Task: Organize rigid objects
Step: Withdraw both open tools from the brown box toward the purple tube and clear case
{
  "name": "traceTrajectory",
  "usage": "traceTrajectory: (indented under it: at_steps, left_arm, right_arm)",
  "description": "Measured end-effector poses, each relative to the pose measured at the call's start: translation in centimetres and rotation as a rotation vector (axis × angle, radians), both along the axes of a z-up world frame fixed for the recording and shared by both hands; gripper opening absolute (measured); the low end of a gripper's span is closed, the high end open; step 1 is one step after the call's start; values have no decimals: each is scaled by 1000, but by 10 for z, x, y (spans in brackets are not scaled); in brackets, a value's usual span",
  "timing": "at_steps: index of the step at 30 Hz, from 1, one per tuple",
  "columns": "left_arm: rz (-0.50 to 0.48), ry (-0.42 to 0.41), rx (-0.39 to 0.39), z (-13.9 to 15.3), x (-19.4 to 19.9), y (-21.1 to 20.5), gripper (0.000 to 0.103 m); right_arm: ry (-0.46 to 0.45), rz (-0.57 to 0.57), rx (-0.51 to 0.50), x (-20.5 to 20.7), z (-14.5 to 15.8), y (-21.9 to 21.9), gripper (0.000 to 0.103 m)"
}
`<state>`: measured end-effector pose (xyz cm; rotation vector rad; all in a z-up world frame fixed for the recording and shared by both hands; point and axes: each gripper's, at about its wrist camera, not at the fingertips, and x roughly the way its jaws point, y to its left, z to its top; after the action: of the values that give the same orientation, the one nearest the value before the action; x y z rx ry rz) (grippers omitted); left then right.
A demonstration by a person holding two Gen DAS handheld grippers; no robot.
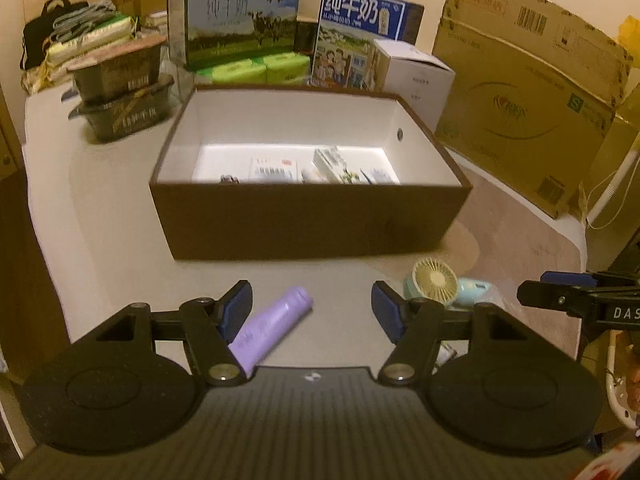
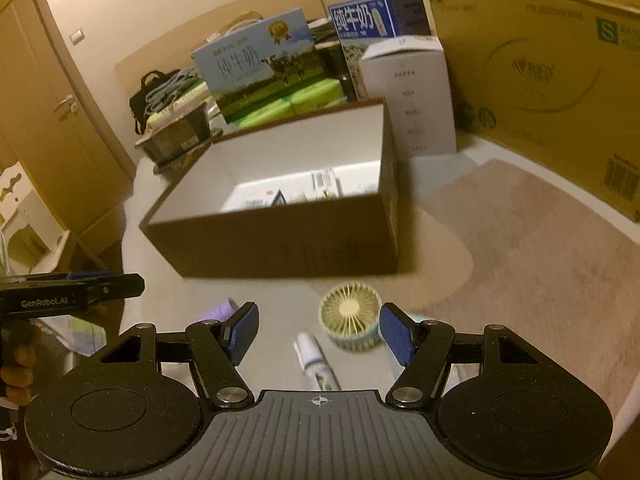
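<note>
Left gripper (image 1: pixel 312 308): jaws wide, nothing clamped; lilac tube (image 1: pixel 276 326) lies on table (image 1: pixel 120 240) between fingers, beside left pad. Right gripper (image 2: pixel 319 330): jaws wide, empty; white pen-like tube (image 2: pixel 316 360) and mint handheld fan (image 2: pixel 350 320) on table between and ahead of fingers. Brown open box (image 1: pixel 308 220) ahead, white inside, holds small packets. Behind it: milk cartons (image 1: pixel 366 12) printed "纯牛奶". Side of left gripper, seen from right wrist, reads "GenRobot.AI". Cardboard carton (image 2: pixel 540 80) bears "S" mark and barcode.

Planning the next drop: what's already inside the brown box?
The brown box holds a few small white printed packages on its white floor. Its front wall hides the near floor.
</note>
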<state>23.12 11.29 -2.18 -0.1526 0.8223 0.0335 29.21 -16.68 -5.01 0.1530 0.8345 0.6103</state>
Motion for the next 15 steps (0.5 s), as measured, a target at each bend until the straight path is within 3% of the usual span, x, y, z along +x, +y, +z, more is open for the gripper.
traceTrajectory:
  at_steps: [15]
  left_arm:
    - [4, 48, 27, -22, -31, -19, 63]
  right_arm:
    - [34, -8, -58, -30, -21, -15, 67]
